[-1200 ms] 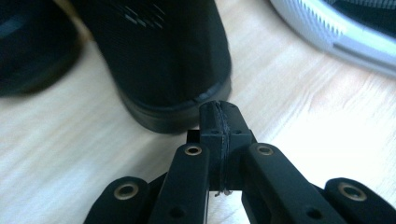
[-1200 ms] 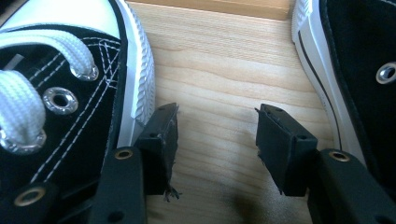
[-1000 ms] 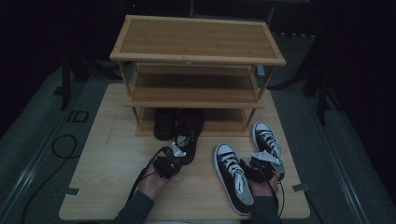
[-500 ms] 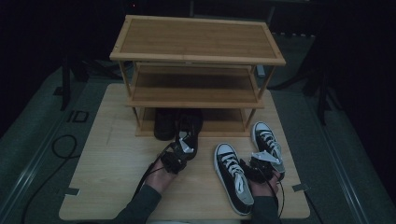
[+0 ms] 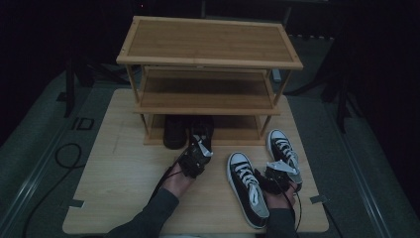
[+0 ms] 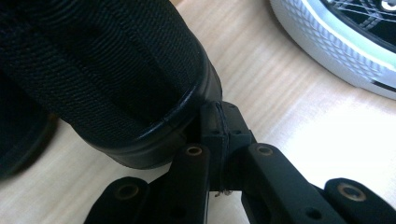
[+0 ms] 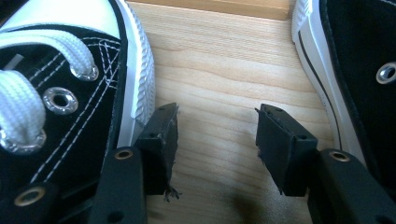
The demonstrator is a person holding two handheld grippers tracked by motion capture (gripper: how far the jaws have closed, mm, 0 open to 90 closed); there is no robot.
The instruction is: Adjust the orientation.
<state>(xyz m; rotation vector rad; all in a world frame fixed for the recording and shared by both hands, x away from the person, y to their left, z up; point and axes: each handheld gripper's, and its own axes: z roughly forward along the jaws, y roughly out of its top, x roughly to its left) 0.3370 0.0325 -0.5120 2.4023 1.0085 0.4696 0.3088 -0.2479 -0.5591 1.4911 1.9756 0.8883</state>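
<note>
Black shoe (image 5: 202,130): on the surface, toe under the rack's (image 5: 208,59) bottom shelf, beside its partner (image 5: 175,132). Left gripper (image 5: 197,157): fingers pressed together, tips against the shoe's heel. Right gripper (image 7: 215,135): fingers wide apart, holding nothing, between two sneakers (image 5: 247,187).

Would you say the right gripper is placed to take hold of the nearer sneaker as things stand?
Probably yes: the right gripper is open on bare board between both sneakers, the nearer sneaker right beside one jaw.
</note>
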